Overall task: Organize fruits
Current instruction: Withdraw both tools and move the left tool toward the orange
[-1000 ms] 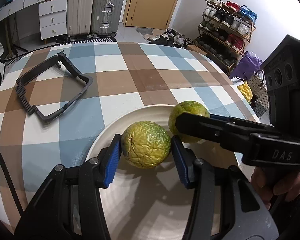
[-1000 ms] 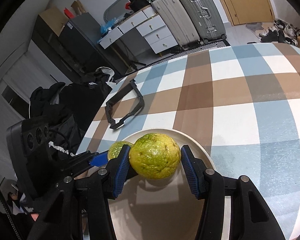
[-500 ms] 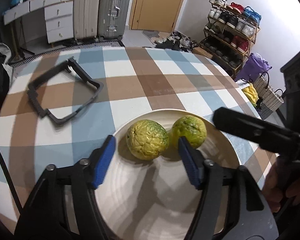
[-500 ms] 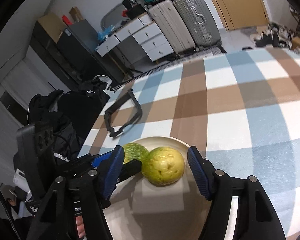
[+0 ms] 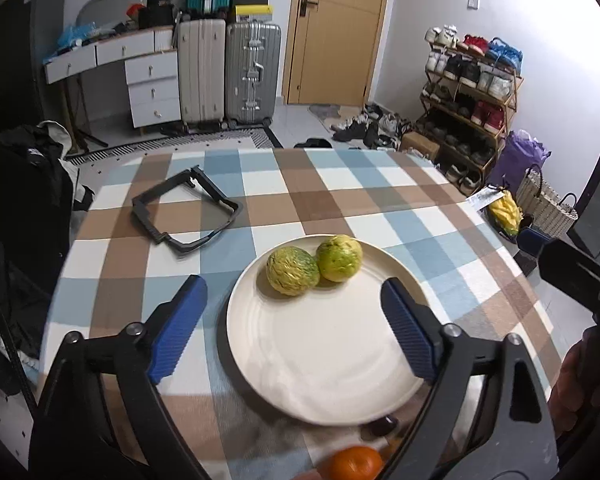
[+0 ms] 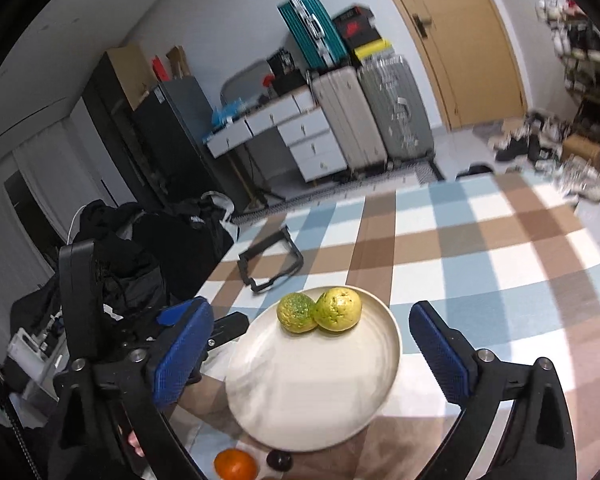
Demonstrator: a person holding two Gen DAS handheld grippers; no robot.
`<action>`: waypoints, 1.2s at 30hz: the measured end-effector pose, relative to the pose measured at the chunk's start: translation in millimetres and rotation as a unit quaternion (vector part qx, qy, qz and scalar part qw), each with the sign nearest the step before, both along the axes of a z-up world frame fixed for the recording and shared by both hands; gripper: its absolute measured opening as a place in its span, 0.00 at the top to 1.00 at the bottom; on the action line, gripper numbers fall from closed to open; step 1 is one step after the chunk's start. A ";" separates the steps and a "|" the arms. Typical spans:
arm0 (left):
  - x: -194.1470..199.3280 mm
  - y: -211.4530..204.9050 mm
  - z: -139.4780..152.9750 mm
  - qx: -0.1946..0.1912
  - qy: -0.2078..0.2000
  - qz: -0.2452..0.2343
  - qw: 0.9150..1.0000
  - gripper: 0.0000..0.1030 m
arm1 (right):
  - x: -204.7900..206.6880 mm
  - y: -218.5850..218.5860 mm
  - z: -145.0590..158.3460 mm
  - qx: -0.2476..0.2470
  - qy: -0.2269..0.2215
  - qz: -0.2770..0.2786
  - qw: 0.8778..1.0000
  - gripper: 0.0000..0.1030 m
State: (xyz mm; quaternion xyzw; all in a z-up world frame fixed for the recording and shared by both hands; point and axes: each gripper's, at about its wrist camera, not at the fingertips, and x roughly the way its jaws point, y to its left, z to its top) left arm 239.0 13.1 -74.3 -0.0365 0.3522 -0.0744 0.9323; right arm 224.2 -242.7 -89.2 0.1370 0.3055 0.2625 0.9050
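Both tongs (image 5: 292, 312) (image 6: 312, 344) just opened wide, withdrawn, empty; two green-yellow fruits (image 5: 314, 264) touching on white plate (image 5: 324, 360)

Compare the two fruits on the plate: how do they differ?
The left fruit is yellow with dark green streaks and a wrinkled, netted skin; the right fruit is a more even yellow-green with a smoother, dimpled skin. The left one lies nearer the camera in the left wrist view, the right one nearer the plate's far rim. Both are roundish, similar in size, touching, and free of either hand-held gripper.
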 end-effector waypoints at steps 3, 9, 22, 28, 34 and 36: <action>-26.4 0.0 13.5 -0.002 -0.020 0.004 1.000 0.01 | -26.6 -2.6 13.1 -0.007 -0.024 -0.003 1.000 0.01; -85.0 -5.5 36.7 0.010 -0.055 0.004 0.998 0.01 | -78.2 -6.5 28.4 -0.009 -0.068 -0.011 0.998 0.00; -180.9 -13.7 31.2 -0.003 -0.057 -0.009 0.998 0.01 | -167.6 -4.7 19.3 -0.049 -0.128 -0.030 0.990 0.00; -201.7 -22.0 1.4 -0.013 -0.019 -0.037 0.999 0.01 | -200.3 -8.2 4.5 -0.078 -0.135 -0.045 0.987 0.00; -216.5 -38.4 -30.9 0.003 0.017 -0.071 0.997 0.01 | -208.9 -17.5 -15.7 -0.088 -0.101 -0.055 0.990 0.00; -216.4 -41.3 -38.1 0.001 0.027 -0.081 0.996 0.01 | -210.6 -21.1 -21.6 -0.087 -0.091 -0.060 0.990 0.00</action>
